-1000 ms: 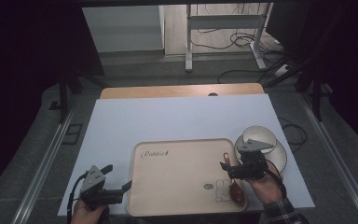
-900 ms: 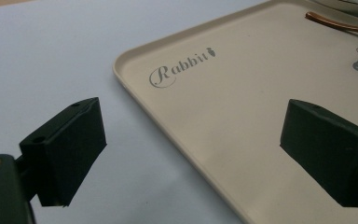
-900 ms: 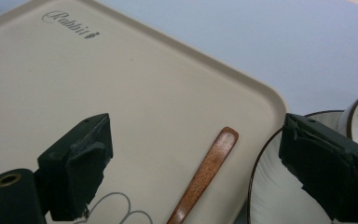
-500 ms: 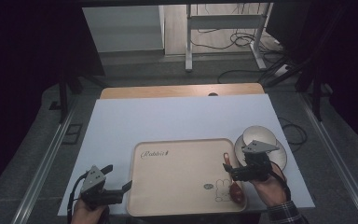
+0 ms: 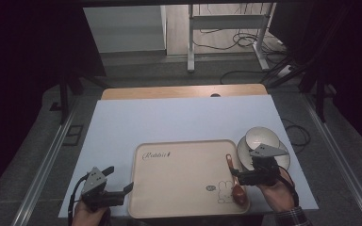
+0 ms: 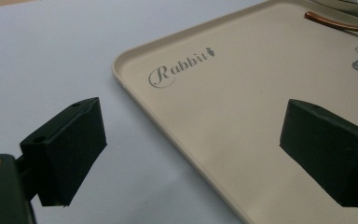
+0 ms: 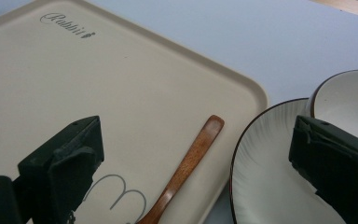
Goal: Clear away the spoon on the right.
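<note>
— Spoon (image 5: 235, 181) lying free on tray (image 5: 179, 188), right edge, beside plate (image 5: 283, 157); right gripper (image 5: 239, 179) just opened, nothing between jaws. Next?

— Lift straight away, avoid nudging handle. Left gripper (image 5: 122, 186) apart, idle.

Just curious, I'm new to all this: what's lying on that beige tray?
A wooden spoon lies on the tray near its right edge, by a printed rabbit drawing. The right gripper hovers beside it, jaws open, covering a little of the tray's right rim.
</note>
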Available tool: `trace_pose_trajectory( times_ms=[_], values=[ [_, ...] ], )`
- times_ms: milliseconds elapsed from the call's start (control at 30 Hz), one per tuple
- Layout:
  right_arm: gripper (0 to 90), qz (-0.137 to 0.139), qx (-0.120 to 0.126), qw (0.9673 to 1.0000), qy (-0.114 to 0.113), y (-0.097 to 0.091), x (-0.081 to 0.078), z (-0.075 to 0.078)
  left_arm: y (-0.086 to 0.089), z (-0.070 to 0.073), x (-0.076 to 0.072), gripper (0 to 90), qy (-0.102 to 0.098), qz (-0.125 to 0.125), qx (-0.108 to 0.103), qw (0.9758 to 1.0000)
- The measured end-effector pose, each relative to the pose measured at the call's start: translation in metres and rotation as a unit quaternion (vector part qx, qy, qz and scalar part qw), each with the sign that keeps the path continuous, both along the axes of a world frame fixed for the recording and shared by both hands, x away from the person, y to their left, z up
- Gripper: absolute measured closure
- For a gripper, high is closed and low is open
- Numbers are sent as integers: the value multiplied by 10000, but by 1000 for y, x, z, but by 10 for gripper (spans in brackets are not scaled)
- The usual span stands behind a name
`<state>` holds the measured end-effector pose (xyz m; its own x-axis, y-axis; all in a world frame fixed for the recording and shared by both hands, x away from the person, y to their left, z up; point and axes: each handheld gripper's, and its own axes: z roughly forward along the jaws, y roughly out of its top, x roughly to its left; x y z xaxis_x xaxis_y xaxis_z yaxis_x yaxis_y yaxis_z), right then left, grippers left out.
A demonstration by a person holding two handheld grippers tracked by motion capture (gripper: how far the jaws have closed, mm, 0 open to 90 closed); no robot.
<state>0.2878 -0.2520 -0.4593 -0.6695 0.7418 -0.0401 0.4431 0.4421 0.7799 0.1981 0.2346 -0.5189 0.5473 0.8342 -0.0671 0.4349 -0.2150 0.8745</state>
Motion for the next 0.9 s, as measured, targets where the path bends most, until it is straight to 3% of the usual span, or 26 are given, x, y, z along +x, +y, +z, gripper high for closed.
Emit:
trace_pose_trajectory(
  times_ms=[433,900],
  values=[
    [24,-93,-6,9999,-83,-13,-9,0,0,0,0,67,9,7,-20,10000],
    [0,-160,-49,9999,3,-20,-15,-3,1,0,0,67,7,5,-47,10000]
  ],
)
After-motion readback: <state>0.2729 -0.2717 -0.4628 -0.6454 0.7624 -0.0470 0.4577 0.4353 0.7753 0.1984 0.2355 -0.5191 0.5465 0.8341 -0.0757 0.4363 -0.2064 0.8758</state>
